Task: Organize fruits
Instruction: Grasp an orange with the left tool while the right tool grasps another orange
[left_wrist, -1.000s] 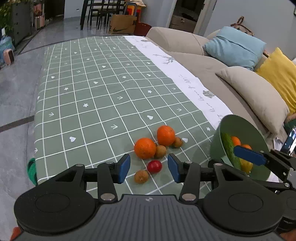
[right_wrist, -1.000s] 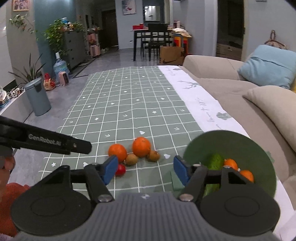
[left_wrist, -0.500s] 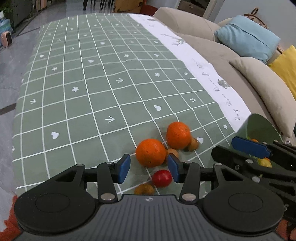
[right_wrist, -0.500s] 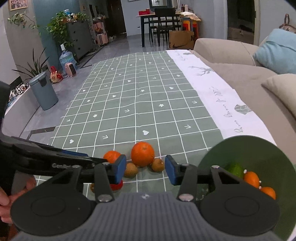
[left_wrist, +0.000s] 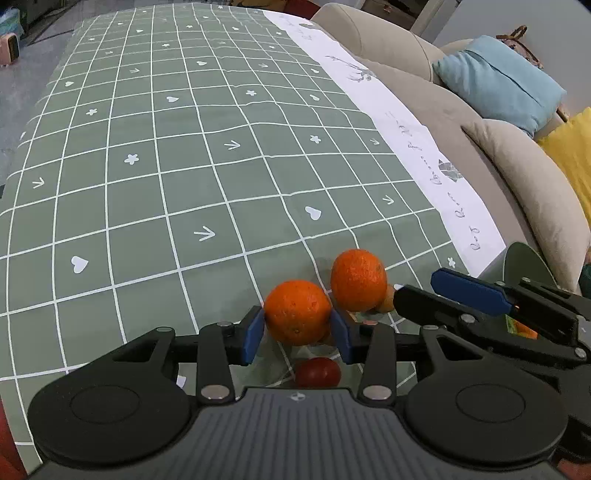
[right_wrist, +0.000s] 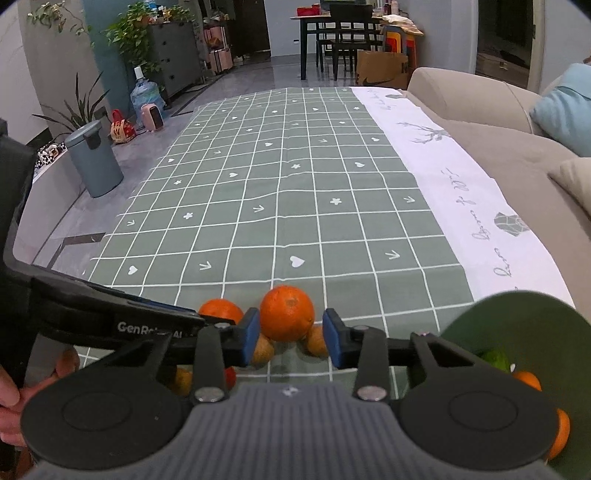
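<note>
While the left gripper (left_wrist: 297, 334) brackets the nearer orange (left_wrist: 297, 312) with its blue pads apart, contact with the skin can't be confirmed, so it reads as released. Over on the right, the right gripper (right_wrist: 290, 341) is spread wide too, framing the second orange (right_wrist: 287, 313) without touching it. Both oranges sit on the green checked cloth (left_wrist: 166, 166) near the tabletop's near edge, small brown fruits (right_wrist: 263, 350) tucked around them, a red fruit (left_wrist: 317, 373) just below. Green bowl (right_wrist: 524, 317) waits at the near right corner, oranges already inside
</note>
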